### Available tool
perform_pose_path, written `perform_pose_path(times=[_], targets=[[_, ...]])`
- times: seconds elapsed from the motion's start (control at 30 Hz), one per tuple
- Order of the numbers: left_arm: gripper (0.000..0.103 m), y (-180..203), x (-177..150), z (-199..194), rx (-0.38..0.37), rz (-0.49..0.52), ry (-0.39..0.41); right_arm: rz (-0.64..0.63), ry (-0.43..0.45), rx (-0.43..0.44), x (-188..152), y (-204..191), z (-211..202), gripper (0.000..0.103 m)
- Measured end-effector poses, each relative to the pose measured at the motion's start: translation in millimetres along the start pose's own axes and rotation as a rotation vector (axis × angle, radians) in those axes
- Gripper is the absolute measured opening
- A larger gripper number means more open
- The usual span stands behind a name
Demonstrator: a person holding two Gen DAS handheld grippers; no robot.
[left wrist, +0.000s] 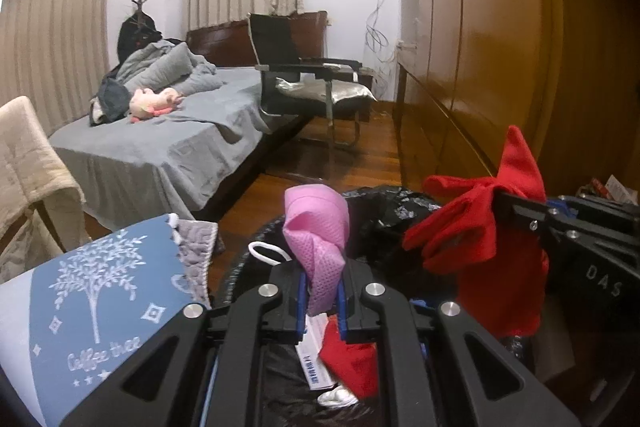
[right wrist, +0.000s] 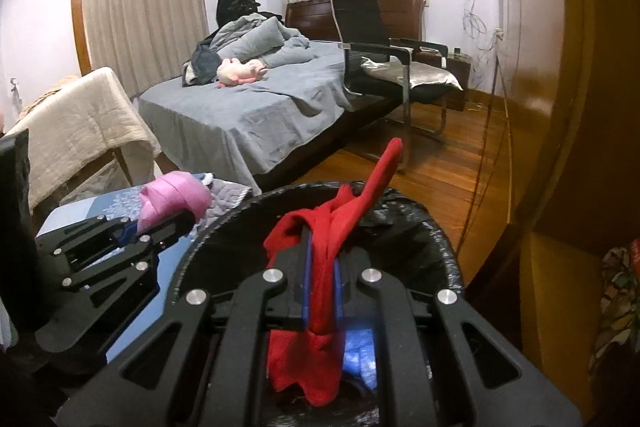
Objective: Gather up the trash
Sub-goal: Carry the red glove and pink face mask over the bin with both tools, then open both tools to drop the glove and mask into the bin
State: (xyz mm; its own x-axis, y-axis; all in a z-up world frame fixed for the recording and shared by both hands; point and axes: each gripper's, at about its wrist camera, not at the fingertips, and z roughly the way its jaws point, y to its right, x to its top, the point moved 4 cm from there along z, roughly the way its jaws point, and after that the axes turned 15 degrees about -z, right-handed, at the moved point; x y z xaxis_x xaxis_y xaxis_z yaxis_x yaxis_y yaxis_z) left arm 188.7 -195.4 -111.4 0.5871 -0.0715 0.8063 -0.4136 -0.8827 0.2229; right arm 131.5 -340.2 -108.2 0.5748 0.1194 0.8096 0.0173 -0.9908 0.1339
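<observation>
Left wrist view: left gripper (left wrist: 322,279) clamps a pink mesh cloth (left wrist: 318,227) above the black-lined bin (left wrist: 380,203). Right wrist view: right gripper (right wrist: 320,263) clamps a red cloth (right wrist: 320,227) over the same bin (right wrist: 420,223).

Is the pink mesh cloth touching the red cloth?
Apart. The left wrist view shows the pink mesh cloth in the left gripper, with dark bin liner visible between it and the red cloth.
</observation>
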Motion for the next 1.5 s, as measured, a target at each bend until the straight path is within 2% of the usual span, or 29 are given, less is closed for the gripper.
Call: perform_pose_path(times=[0.53,0.63,0.7,0.77,0.8,0.87,0.93,1.07,1.13,1.33,1.5], targets=[[0.011,17,-11,53,-0.007,0.020,-0.062,0.053,-0.050,-0.009,-20,27,32,0.008],[0.019,19,-12,57,-0.010,0.017,-0.072,0.061,-0.068,-0.017,-23,30,40,0.012],[0.051,18,-13,58,-0.029,0.004,-0.094,0.069,-0.085,-0.018,-26,31,44,0.022],[0.061,16,-13,55,-0.023,0.001,-0.090,0.073,-0.093,-0.023,-28,32,46,0.028],[0.063,14,-13,54,-0.027,0.000,-0.092,0.072,-0.097,-0.025,-29,32,46,0.030],[0.069,12,-15,51,-0.028,-0.003,-0.099,0.075,-0.098,-0.029,-30,32,45,0.041],[0.074,8,-16,47,-0.025,-0.001,-0.098,0.078,-0.093,-0.031,-29,32,42,0.047],[0.086,4,-17,40,-0.011,-0.001,-0.093,0.077,-0.077,-0.047,-27,31,35,0.067],[0.089,2,-18,36,-0.003,0.005,-0.091,0.078,-0.070,-0.052,-25,30,32,0.072],[0.090,-6,-18,25,0.012,0.001,-0.082,0.078,-0.056,-0.050,-23,28,24,0.076],[0.093,-18,-13,1,0.028,-0.020,-0.040,0.074,-0.040,-0.056,-19,22,14,0.088]])
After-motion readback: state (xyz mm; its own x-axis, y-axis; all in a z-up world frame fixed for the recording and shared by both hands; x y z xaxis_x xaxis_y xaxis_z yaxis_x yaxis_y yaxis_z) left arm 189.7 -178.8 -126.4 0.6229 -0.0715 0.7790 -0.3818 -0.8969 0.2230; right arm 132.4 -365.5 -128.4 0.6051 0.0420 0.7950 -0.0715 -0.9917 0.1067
